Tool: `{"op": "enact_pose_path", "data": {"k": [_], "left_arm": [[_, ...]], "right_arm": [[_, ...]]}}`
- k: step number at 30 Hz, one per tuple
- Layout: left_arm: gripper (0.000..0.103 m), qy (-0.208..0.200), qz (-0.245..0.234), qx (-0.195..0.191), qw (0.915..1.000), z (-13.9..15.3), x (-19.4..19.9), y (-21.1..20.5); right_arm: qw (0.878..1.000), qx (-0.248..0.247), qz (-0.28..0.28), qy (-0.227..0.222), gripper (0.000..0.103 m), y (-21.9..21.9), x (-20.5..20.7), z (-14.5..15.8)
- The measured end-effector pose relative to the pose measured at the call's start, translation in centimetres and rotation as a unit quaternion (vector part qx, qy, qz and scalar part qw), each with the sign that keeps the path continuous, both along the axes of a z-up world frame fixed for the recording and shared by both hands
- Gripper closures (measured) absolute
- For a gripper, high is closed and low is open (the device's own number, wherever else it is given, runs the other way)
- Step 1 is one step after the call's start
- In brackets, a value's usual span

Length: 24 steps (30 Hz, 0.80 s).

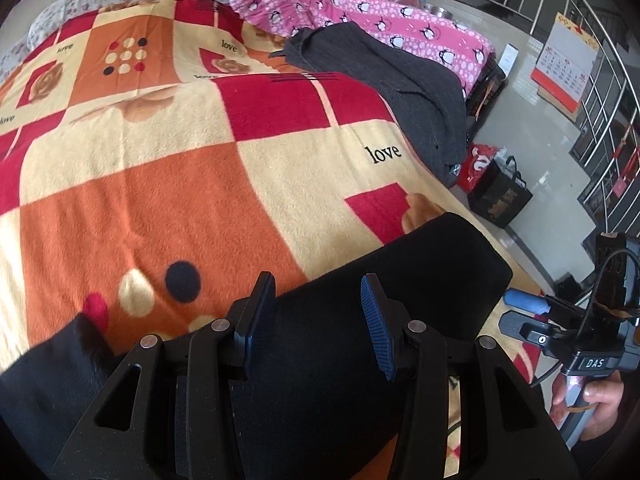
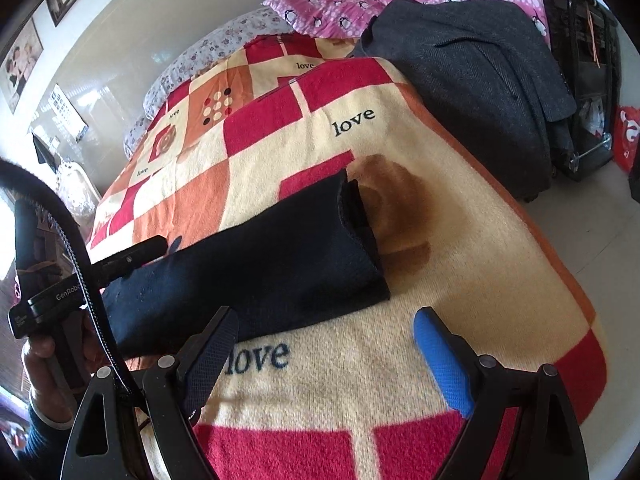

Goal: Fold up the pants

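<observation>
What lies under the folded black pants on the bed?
The black pants rest directly on the patchwork "love" blanket, which shows all around them. Part of a red square and a brown motif run beneath their far end; whatever else the fabric covers is hidden.

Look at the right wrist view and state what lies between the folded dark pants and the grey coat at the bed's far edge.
Only bare blanket, with a brown rose print and a "love" print, lies between the pants and the grey coat in the right wrist view.

Daylit room: bed [image 1: 160, 184] under checked blanket [image 2: 360, 360], pale tiled floor [image 1: 516, 112], steel railing [image 1: 600, 92], framed pictures [image 2: 22, 64] on white wall.
</observation>
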<state>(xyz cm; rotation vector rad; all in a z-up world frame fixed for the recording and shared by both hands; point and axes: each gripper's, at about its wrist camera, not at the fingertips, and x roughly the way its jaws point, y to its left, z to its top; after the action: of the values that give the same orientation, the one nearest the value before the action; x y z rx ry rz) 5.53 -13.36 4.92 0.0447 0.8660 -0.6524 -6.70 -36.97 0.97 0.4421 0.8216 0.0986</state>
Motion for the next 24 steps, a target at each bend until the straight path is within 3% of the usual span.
{"op": "enact_pose_path", "data": {"k": [9, 16, 24], "left_arm": [[0.059, -0.003, -0.029, 0.03, 0.9991, -0.7, 1.4, -3.1], [0.059, 0.003, -0.08, 0.052, 0.9955, -1.3, 2.5, -5.8], [0.059, 0.024, -0.179, 0.048, 0.9824, -1.6, 3.7, -9.9]], "right_arm": [[1.0, 0.007, 0.011, -0.007, 0.015, 0.0, 0.7, -0.4], [1.0, 0.006, 0.017, -0.011, 0.015, -0.1, 0.7, -0.5], [0.999, 0.009, 0.027, -0.026, 0.014, -0.2, 0.7, -0.7]]}}
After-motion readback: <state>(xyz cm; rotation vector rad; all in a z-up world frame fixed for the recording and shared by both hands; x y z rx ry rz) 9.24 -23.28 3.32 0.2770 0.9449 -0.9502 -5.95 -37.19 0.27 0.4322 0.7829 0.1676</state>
